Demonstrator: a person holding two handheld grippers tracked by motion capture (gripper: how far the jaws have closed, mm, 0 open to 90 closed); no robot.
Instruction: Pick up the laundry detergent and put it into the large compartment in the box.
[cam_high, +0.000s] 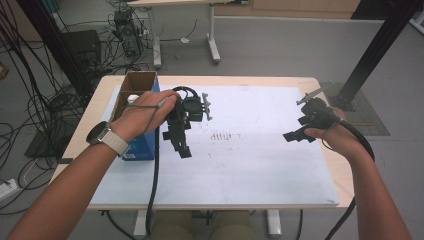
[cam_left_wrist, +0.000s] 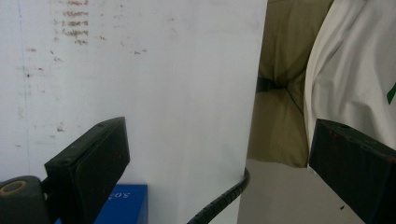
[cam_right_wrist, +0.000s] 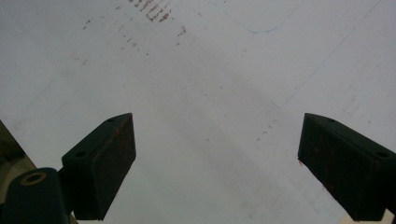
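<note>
A person holds a gripper in each hand above a white board (cam_high: 250, 165) that covers the table. My left gripper (cam_high: 179, 145) hovers at the board's left, just right of a blue box (cam_high: 142, 145), jaws pointing back toward the person. In the left gripper view that gripper (cam_left_wrist: 219, 140) is open wide with nothing between its jaws; the box corner (cam_left_wrist: 123, 205) sits low on the left. My right gripper (cam_high: 300, 131) hangs over the board's right side. Seen in its own view, the right gripper (cam_right_wrist: 217, 135) is open wide over bare board.
The blue box has an open cardboard top (cam_high: 132, 90) with something white inside. Faint brown marks (cam_high: 225, 136) stain the board's middle. A black cable (cam_left_wrist: 219, 203) trails off the near edge. Cables and equipment (cam_high: 125, 30) litter the floor beyond the table.
</note>
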